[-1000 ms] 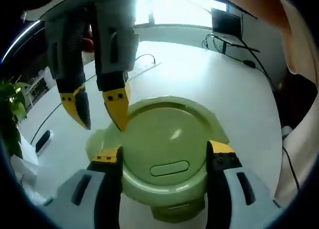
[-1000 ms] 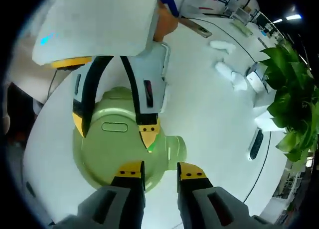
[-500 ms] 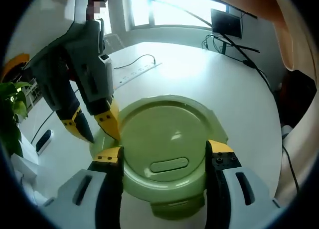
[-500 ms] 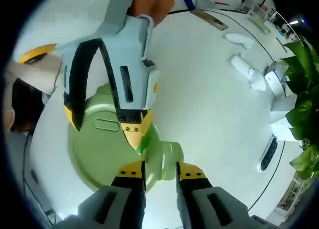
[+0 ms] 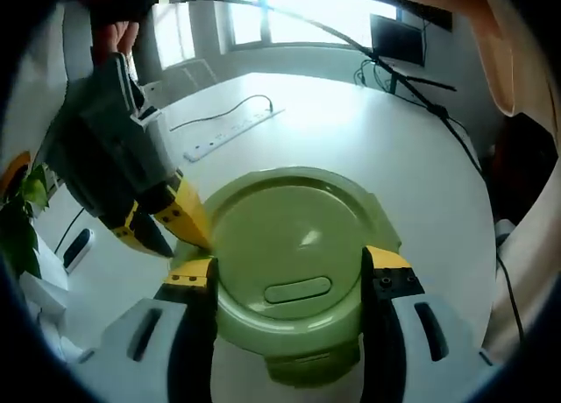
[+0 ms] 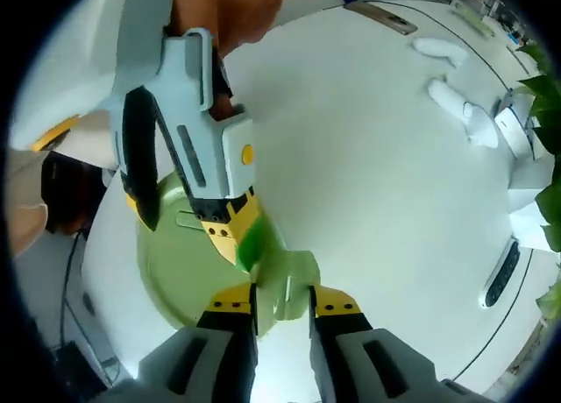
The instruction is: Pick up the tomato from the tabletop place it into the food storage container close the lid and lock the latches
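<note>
Left gripper view looks down on a round green food storage container sitting on a white counter. Its green lid is on top, and a long oval bump shows near the front of the lid. The left tongs are wide open, with one yellow tip on each side of the container. The right tongs come in from the left side, and their yellow tips touch the rim of the container by a side latch. A white power strip with a cord lies farther back on the counter. The tomato cannot be seen, because the lid covers the inside. Right gripper view shows the same container from the other side. The right tongs are closed on the light green latch, which sticks out from the container's edge. The left tongs reach down over the lid, spread apart. A person's hand holds them from above.
</note>
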Demonstrator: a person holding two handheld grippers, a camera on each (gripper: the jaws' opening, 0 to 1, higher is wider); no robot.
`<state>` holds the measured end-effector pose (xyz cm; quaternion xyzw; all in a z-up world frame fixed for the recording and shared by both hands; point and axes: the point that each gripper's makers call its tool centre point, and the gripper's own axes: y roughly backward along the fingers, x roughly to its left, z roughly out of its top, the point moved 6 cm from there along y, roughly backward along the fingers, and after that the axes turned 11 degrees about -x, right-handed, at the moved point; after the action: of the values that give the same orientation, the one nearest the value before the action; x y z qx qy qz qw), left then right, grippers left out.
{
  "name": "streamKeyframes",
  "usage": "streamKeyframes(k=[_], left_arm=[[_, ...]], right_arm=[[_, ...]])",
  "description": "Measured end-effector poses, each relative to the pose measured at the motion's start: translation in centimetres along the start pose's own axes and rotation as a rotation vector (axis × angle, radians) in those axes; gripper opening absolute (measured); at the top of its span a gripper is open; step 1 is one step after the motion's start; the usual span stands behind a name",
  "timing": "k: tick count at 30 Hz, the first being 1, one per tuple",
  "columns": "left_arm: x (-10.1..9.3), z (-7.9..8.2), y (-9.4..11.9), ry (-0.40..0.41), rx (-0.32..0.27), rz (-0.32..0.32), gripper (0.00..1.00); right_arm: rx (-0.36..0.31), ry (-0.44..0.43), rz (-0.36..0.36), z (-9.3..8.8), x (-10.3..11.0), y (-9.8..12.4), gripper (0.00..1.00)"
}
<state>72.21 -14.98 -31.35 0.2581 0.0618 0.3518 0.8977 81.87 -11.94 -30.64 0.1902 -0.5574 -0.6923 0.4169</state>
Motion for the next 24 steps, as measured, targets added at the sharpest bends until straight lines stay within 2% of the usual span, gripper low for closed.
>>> streamKeyframes(k=[3,8,19,20,24], left_arm=[[0.1,0.0,0.0,0.001,-0.001,0.000,0.59],[0.0,0.0,0.0,-0.001,0.004,-0.001,0.59],[0.2,-0.3,0.1,-0.013,-0.004,-0.013,0.59],[0.2,-0.3,0.1,-0.012,-0.006,-0.013,0.59],[0.2,-0.3,0.1,-0.012,-0.009,-0.017,0.59]], right_arm=[[-0.004,-0.036,0.102,0.0,-0.4,-0.4,0.17],[-0.018,-0.031,0.173,0.0,-1.2,-0.8,0.16],[0.025,-0.030,0.244,0.1,-2.3,-1.1,0.13],[0.026,-0.026,0.248,-0.2,-3.2,-0.8,0.13],[0.017,-0.048,0.253,-0.9,-4.6,-0.6,0.13]])
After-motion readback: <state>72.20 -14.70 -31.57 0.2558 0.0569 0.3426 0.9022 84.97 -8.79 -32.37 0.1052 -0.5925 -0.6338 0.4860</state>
